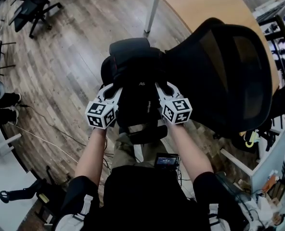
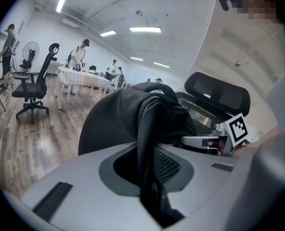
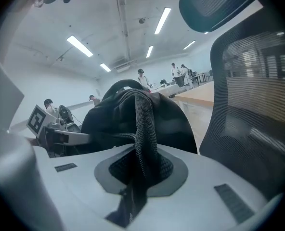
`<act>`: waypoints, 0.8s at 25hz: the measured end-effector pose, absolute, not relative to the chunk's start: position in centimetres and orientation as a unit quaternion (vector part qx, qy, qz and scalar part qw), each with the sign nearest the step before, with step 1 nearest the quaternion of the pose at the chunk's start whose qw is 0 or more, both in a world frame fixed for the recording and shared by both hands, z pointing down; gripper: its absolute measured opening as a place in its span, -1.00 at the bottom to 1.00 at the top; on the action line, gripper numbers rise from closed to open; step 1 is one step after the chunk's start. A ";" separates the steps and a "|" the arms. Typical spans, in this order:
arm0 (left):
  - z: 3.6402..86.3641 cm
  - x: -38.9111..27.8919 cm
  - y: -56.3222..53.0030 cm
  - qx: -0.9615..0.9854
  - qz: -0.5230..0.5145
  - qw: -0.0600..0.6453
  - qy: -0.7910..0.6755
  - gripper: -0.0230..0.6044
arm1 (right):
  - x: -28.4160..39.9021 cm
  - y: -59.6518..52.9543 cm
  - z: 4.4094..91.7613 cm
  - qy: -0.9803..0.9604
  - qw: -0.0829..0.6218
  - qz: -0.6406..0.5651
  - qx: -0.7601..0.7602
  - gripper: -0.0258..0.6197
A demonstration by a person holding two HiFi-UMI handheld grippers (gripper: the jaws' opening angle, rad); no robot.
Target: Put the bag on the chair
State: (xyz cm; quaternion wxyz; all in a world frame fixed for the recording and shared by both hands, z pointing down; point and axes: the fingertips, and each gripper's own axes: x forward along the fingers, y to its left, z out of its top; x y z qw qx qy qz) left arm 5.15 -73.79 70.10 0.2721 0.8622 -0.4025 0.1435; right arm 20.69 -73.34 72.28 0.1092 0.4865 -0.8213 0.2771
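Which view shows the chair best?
The head view: the black mesh chair shows nearly whole, right of the bag. The right gripper view crops its backrest and headrest; the left gripper view shows only the headrest.

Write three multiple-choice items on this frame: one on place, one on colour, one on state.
1. In the head view, where is the bag against the chair backrest? A) left of it B) right of it C) hidden behind it
2. Bag colour? A) red B) black C) white
3. State of the left gripper and right gripper? A) open, empty B) each shut on a strap C) shut on the chair

Key: 1 A, the backrest fills the right side; 2 B, black fabric in all views; 3 B, a webbing strap is pinched in each gripper's own view.
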 end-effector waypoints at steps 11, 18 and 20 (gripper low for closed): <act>74.1 5.5 -81.3 0.840 0.171 0.288 -0.427 -0.72 | 21.4 -81.1 76.8 -0.817 0.125 0.287 0.484 -0.73; 75.9 5.2 -84.2 0.824 0.186 0.289 -0.450 -0.71 | 21.3 -84.3 78.8 -0.810 0.150 0.280 0.493 -0.70; 76.3 5.3 -85.0 0.820 0.192 0.291 -0.453 -0.71 | 21.5 -85.0 79.2 -0.806 0.152 0.283 0.498 -0.69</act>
